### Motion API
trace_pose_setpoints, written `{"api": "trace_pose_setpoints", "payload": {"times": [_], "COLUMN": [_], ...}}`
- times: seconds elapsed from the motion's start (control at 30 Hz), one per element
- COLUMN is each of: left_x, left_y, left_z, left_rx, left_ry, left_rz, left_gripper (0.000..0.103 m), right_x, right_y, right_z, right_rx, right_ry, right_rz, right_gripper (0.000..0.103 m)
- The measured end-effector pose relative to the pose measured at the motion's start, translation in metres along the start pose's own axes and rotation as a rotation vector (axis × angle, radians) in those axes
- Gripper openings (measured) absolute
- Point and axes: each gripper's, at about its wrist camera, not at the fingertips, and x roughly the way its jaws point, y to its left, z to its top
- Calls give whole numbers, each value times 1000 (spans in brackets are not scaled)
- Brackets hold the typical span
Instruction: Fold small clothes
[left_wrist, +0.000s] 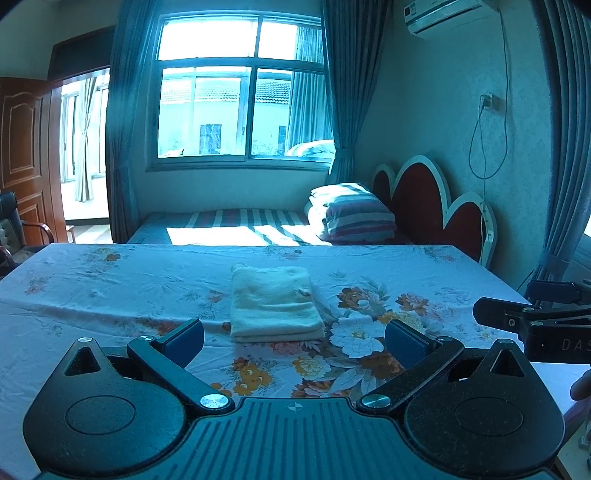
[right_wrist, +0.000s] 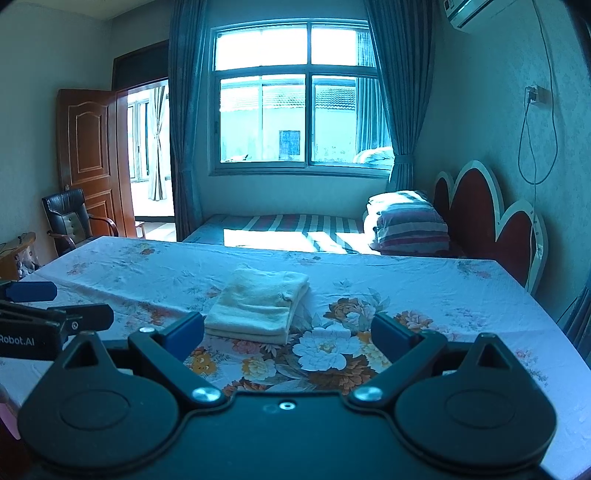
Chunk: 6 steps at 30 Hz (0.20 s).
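- On the table (left_wrist: 110, 280), mid-width and nearer the front edge than the far one — one small cream garment (left_wrist: 275, 304), folded into a compact, squared stack of several layers, lying flat on the floral cloth (left_wrist: 354, 332).
- Left gripper (left_wrist: 294, 341): jaws spread wide, holding nothing, short of the garment's near edge and not touching it.
- Right gripper (right_wrist: 287, 334): jaws likewise wide apart and empty; the garment lies ahead and slightly left, apart from both fingers.
- Progress, as judged: folding of this piece looks complete — edges aligned, no loose flap showing.
- Remaining: no other clothes visible on the table, so little or nothing seems left.
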Motion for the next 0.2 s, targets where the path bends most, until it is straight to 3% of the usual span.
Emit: {"api": "trace_pose_setpoints", "payload": {"times": [0.2], "left_x": [0], "left_y": [-1], "left_z": [0], "left_rx": [-1], "left_ry": [-1], "left_rz": [-1], "left_gripper": [103], "right_x": [1], "right_y": [-2], "right_z": [0], "right_rx": [0], "right_ry": [1], "right_rz": [0], "right_gripper": [97]}}
